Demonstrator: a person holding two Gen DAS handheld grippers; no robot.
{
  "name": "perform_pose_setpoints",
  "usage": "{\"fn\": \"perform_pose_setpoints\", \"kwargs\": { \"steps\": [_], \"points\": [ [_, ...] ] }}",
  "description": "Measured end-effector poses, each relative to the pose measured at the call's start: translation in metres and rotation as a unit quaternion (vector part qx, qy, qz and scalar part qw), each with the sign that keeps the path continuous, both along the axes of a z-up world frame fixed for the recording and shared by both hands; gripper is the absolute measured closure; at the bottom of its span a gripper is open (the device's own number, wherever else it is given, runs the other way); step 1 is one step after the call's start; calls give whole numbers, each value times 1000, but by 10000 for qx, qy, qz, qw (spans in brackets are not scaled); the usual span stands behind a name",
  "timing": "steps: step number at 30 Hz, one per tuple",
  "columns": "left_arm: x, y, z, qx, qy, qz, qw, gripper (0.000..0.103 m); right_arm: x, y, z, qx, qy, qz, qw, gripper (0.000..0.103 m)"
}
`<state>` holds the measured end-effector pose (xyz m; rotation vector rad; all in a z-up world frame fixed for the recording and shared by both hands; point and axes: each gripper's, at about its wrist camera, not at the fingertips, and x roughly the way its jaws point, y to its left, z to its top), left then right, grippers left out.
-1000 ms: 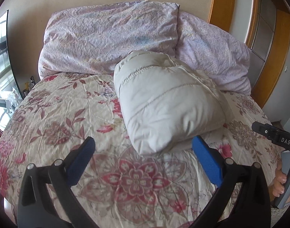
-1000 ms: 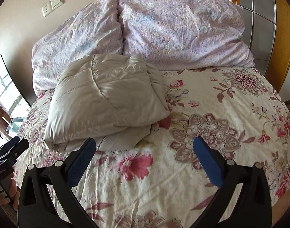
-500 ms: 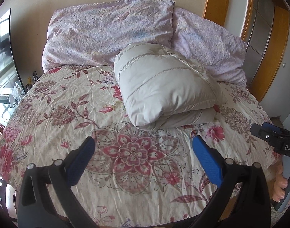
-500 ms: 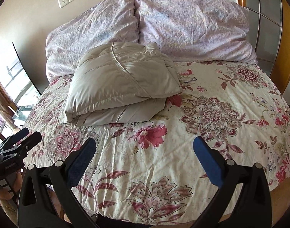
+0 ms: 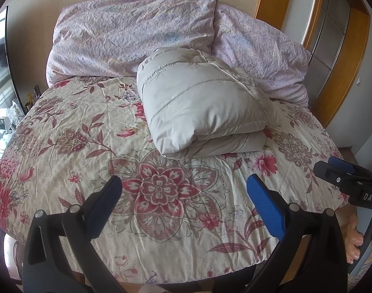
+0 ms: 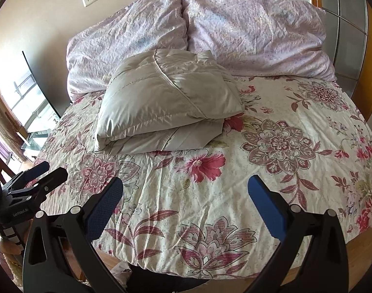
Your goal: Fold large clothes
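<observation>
The folding looks finished: the pale grey padded jacket [image 5: 200, 107] lies doubled over into a thick, compact bundle, its upper layer resting on a flatter lower layer whose edge peeks out toward the foot of the bed [image 5: 64, 127]. The step in hand reads as the close of the task, with both claws drawn back from the garment. If anything remains, it would be a light tidy of that protruding lower edge, which calls for reaching forward over the floral bedspread and pinching only the loose layer, not the whole puffy stack.

The jacket sits toward the head of the bed, touching the two lilac pillows [image 6: 186, 26] there and roughly midway between the side edges. The left claw [image 5: 183, 200] hangs over the foot edge, spread wide and holding nothing, with the bundle well ahead of it and slightly to its right. The right claw [image 6: 186, 202] is likewise wide open and empty near the foot edge, the jacket well ahead and off to its left. A hand [image 5: 356, 241] grips the right claw's handle.
</observation>
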<state>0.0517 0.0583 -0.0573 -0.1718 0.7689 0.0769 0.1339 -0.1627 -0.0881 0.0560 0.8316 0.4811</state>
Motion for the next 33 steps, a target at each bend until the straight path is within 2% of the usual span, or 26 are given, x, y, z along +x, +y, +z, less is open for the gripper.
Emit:
{"fn": "perform_pose_setpoints", "kwargs": {
  "steps": [10,33],
  "points": [
    [-2,-2,2,-271,37,-145,9995,2,-7,1,6,132,1,95,9999,1],
    [-2,-10,5,-171,3,-199,9997,2,-1,2,6,252,100,111,9996,1]
  ]
}}
